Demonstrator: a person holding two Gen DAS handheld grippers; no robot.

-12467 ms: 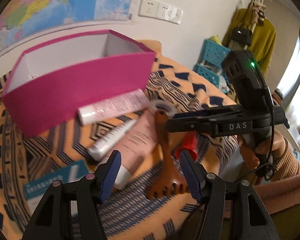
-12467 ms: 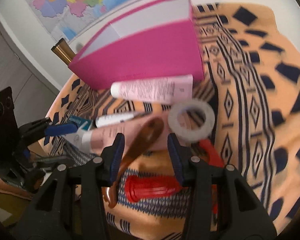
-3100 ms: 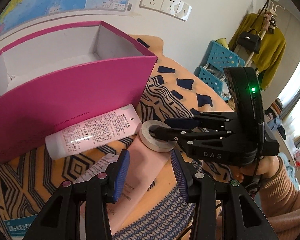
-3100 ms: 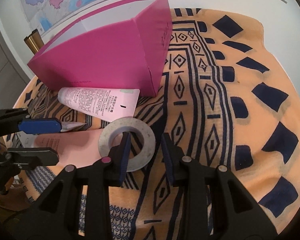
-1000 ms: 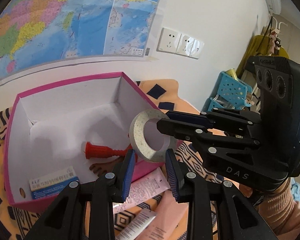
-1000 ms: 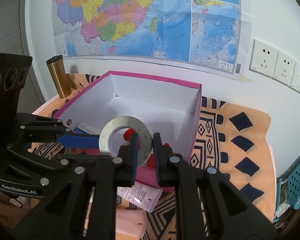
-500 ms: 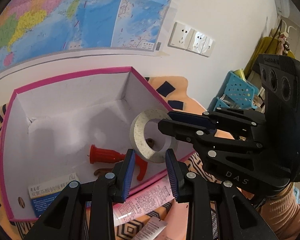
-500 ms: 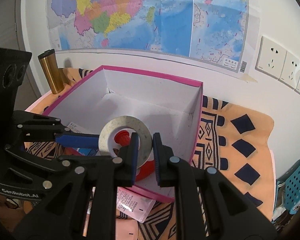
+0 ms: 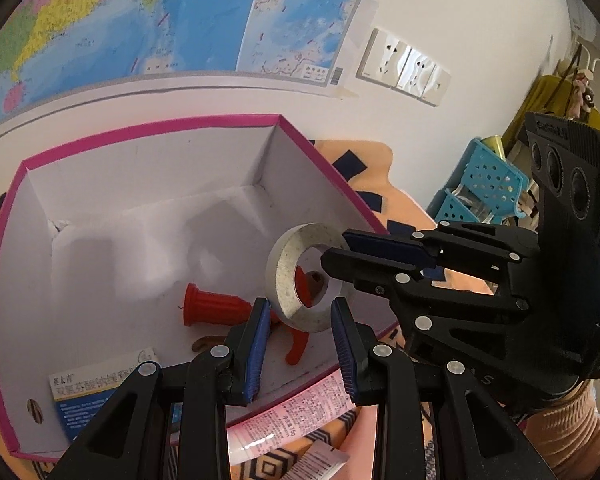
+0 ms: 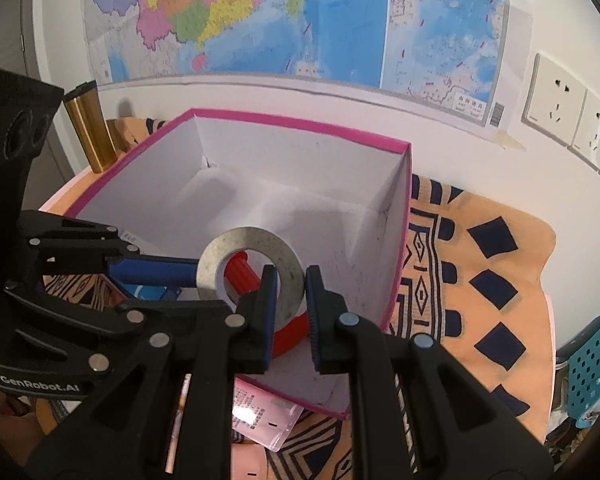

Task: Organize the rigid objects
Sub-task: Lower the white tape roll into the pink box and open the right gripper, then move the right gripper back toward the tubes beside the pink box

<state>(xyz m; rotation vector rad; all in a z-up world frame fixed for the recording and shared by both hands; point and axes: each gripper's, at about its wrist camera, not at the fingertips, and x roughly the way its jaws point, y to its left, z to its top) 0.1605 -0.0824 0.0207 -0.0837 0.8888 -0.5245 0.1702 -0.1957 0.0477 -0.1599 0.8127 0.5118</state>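
Magenta box (image 10: 398, 264) with white inside, grey-white tape roll (image 10: 252, 258), red tool (image 9: 216, 306), orange-and-navy patterned cloth (image 10: 480, 276)

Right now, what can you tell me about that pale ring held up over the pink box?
The ring is a flat, wide roll with a big round hole, greyish-white and speckled, probably tape. It stands on edge in the air above the open pink box. The right gripper pinches its rim between blue pads; the left gripper sits just below it, apparently not touching. Through the hole shows a red tool lying in the box.
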